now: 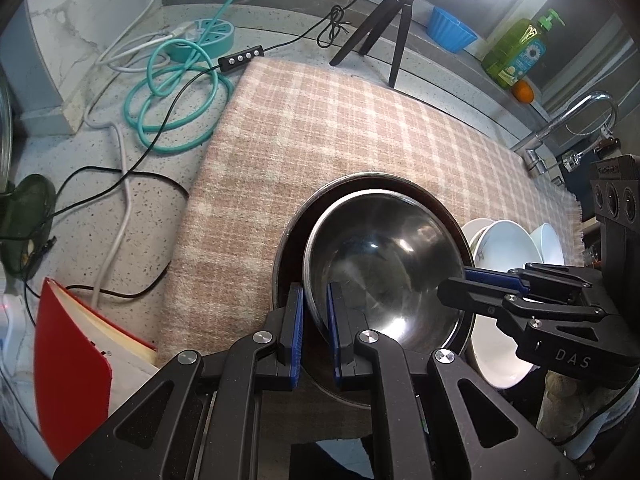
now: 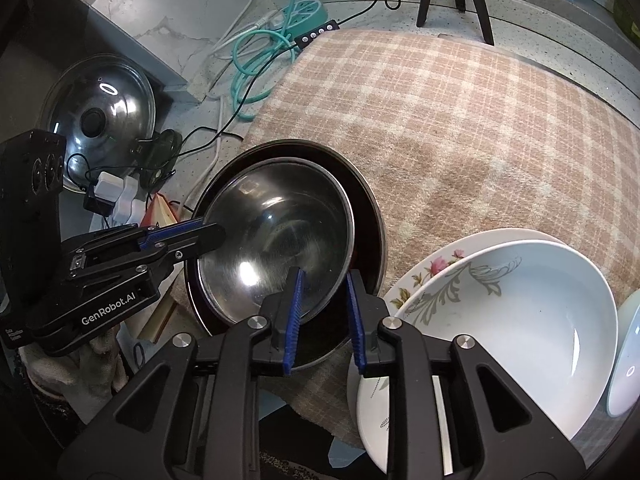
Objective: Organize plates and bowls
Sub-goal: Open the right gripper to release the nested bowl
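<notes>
- A small steel bowl [image 1: 384,264] sat tilted inside a larger steel bowl [image 1: 290,236], both on the checked cloth [image 1: 340,120] spread over the counter [image 1: 152,220].
- The left gripper [image 1: 315,332] had its fingers on either side of the small bowl's near rim with a narrow gap between the pads; the rim ran between them, but I could not tell whether the pads were pressing it.
- The right gripper [image 2: 323,316] stood parted, one finger inside the small bowl's rim and the other outside it, over the dark strip of the larger bowl; the gap looked too wide for a firm hold.
- Just to the right, white china bowls [image 2: 520,312] leaned in a loose pile, one with a pink flower [image 2: 440,266] on it.
- The steel bowl was probably light and stiff, yet its polished wall looked slippery, so the thin rim seemed the only sensible place to pinch, one pad within and one without.
- Lifted from one side it would likely swing, which may be why both grippers attended opposite rims.
- The china looked heavier and breakable; knocking steel against it was the risk.
</notes>
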